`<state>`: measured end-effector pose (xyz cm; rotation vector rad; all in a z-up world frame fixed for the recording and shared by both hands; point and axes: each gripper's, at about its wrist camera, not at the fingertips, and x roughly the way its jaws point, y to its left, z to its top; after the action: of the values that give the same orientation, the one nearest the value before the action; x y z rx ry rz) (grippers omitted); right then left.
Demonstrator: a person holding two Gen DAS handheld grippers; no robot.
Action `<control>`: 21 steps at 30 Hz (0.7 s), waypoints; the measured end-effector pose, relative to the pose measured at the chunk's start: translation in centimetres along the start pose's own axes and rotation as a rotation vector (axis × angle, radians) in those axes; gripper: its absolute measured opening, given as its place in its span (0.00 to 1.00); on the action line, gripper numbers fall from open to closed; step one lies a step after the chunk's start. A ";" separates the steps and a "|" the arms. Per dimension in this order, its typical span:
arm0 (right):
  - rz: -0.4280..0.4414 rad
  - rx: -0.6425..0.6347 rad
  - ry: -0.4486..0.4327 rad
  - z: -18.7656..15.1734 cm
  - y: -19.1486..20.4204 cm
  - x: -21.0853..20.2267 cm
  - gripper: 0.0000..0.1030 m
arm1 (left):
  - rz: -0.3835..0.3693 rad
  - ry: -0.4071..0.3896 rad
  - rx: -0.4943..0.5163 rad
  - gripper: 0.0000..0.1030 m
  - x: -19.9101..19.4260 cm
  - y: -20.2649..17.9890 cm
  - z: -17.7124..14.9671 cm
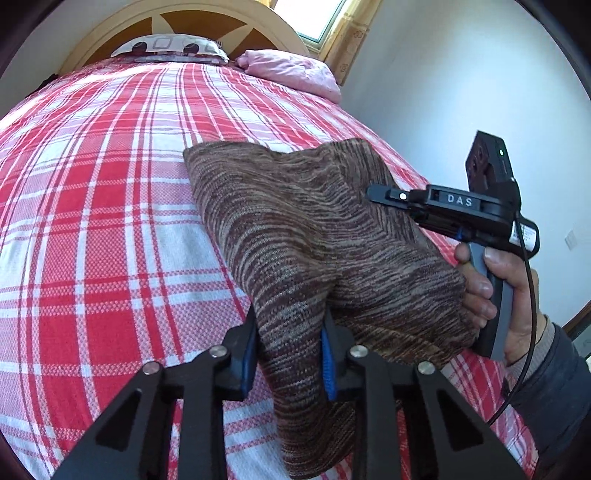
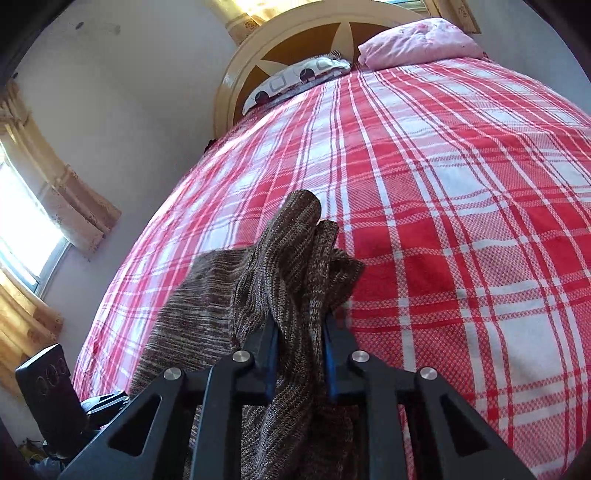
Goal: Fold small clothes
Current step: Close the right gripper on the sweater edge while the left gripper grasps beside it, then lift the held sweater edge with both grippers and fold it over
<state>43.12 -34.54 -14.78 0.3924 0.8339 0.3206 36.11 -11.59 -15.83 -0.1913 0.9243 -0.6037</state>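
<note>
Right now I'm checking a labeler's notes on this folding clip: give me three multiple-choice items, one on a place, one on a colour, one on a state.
1. Where is the pink pillow?
A. at the headboard
B. on the floor
C. under the garment

2. The bedspread's plaid is:
A. blue-green
B. red-white
C. black-yellow

3. The left tool is:
A. open over the bed
B. shut on knit fabric
C. out of view

Key: A, the pink pillow lies by the headboard; B, the bedspread shows red and white checks; B, the left tool pinches the brown knit garment.
</note>
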 end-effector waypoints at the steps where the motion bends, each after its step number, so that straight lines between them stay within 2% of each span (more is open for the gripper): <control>1: 0.003 -0.003 -0.006 0.0 0.3 -0.2 0.19 | 0.001 -0.004 -0.003 0.27 -0.3 0.1 0.0; 12: 0.065 -0.058 -0.057 -0.8 6.7 -3.0 0.18 | 0.008 -0.093 -0.006 0.27 -6.2 1.1 -1.1; 21: 0.142 -0.113 -0.054 -2.8 13.1 -3.0 0.18 | 0.046 -0.162 -0.056 0.26 -12.3 3.0 -3.8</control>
<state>37.51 -23.70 -8.52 0.3542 0.7328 0.4848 28.75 -1.83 -10.86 -0.2649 0.7875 -0.5121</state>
